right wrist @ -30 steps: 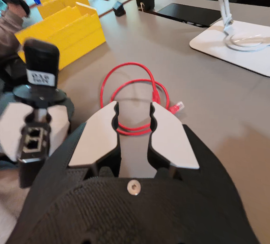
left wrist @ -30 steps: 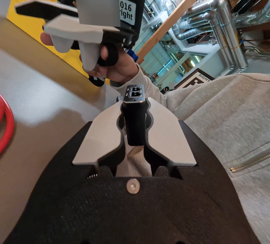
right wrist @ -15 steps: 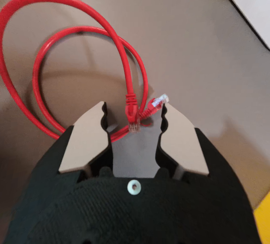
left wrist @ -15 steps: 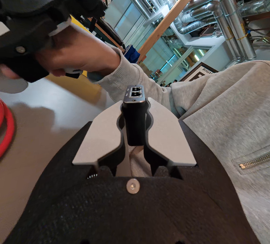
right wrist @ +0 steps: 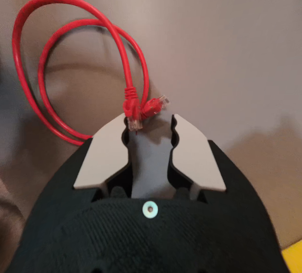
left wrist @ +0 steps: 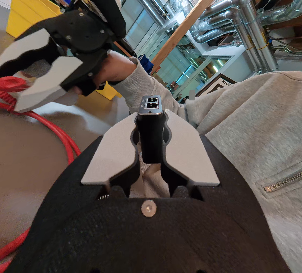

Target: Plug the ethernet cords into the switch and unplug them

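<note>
My left gripper (left wrist: pixel 150 118) is shut on a small black switch (left wrist: pixel 150 136), held upright with its two empty ports (left wrist: pixel 151 103) facing away from me. A red ethernet cord (right wrist: pixel 78 62) lies coiled on the grey-brown table (right wrist: pixel 228 52). My right gripper (right wrist: pixel 149 118) is open just above the cord's two plugs. One plug (right wrist: pixel 133 113) sits at the tip of the left finger; the other plug (right wrist: pixel 157 104) lies just beyond the gap. In the left wrist view the right gripper (left wrist: pixel 27 82) hangs open over the red cord (left wrist: pixel 54 128) at the far left.
A yellow bin (left wrist: pixel 27 10) stands at the back left of the table, and a yellow corner (right wrist: pixel 292 260) shows at the lower right. A person's grey sleeve and jacket (left wrist: pixel 245 126) fill the right of the left wrist view.
My right gripper has come down over the red cord, and the plugs now sit at its left fingertip instead of between the fingers. My left gripper holds the switch as before.
</note>
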### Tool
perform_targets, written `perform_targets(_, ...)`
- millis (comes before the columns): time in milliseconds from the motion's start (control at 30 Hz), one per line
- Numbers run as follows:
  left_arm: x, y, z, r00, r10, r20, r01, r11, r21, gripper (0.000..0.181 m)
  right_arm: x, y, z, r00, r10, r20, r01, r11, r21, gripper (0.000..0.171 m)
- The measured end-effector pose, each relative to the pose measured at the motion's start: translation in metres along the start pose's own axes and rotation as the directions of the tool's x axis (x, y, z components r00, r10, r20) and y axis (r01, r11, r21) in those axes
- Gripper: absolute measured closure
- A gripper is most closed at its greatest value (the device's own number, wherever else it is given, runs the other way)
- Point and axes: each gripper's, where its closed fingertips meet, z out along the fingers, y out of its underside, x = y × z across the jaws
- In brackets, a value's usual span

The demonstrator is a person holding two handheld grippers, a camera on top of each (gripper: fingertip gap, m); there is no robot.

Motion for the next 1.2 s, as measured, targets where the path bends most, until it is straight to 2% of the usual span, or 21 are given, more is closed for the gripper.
perform_targets(100, 0.004, 0.000, 0.001, 1.000, -0.007, -0.025, 0.007, 1.000, 0.003, 0.156, 0.000, -0.013, -0.024, 1.000, 0.029, 0.008, -0.030, 0.986, 0.161, 0.107)
perform_targets(200, 0.009, 0.006, 0.005, 0.997, -0.030, -0.071, 0.027, 0.999, -0.034, 0.156, -0.009, -0.046, -0.045, 0.998, 0.032, 0.052, -0.049, 0.925, 0.377, 0.111)
perform_targets(267, 0.011, 0.014, 0.010, 0.996, -0.024, -0.082, 0.018, 0.997, -0.075, 0.156, -0.016, -0.056, -0.045, 0.997, 0.019, 0.077, -0.050, 0.902, 0.428, 0.117)
perform_targets(400, 0.017, 0.028, 0.019, 0.995, -0.002, -0.096, -0.011, 0.990, -0.137, 0.156, -0.025, -0.058, -0.024, 1.000, -0.022, 0.003, 0.019, 0.915, 0.403, 0.129)
perform_targets(467, 0.019, 0.030, 0.020, 0.994, -0.012, -0.106, -0.003, 0.990, -0.142, 0.156, -0.031, -0.056, -0.018, 0.997, -0.075, -0.033, 0.082, 0.923, 0.375, 0.150)
perform_targets(533, 0.019, 0.030, 0.020, 0.994, -0.013, -0.108, -0.002, 0.990, -0.139, 0.156, -0.036, -0.049, -0.016, 0.992, -0.123, -0.037, 0.128, 0.940, 0.315, 0.159)
perform_targets(600, 0.019, 0.028, 0.019, 0.994, -0.011, -0.108, -0.003, 0.991, -0.131, 0.156, -0.039, -0.032, -0.013, 0.990, -0.141, 0.003, 0.137, 0.969, 0.204, 0.158)
perform_targets(700, 0.019, 0.024, 0.017, 0.994, -0.017, -0.108, 0.005, 0.994, -0.111, 0.156, -0.039, -0.012, -0.015, 0.983, -0.178, 0.037, 0.174, 0.980, 0.097, 0.142)
perform_targets(900, 0.019, 0.020, 0.015, 0.993, -0.029, -0.113, 0.018, 0.996, -0.089, 0.156, -0.043, -0.032, -0.019, 0.976, -0.216, 0.022, 0.205, 0.952, 0.227, 0.112)
perform_targets(1033, 0.019, 0.021, 0.016, 0.993, -0.026, -0.113, 0.015, 0.996, -0.093, 0.156, -0.039, -0.054, -0.023, 0.977, -0.209, -0.051, 0.214, 0.922, 0.324, 0.105)
perform_targets(1100, 0.019, 0.021, 0.016, 0.993, -0.028, -0.113, 0.017, 0.995, -0.094, 0.156, -0.040, -0.066, -0.025, 0.979, -0.191, -0.063, 0.201, 0.906, 0.372, 0.107)
perform_targets(1200, 0.019, 0.021, 0.016, 0.993, -0.029, -0.115, 0.018, 0.995, -0.094, 0.156, -0.041, -0.076, -0.016, 0.987, -0.152, -0.046, 0.158, 0.909, 0.386, 0.118)
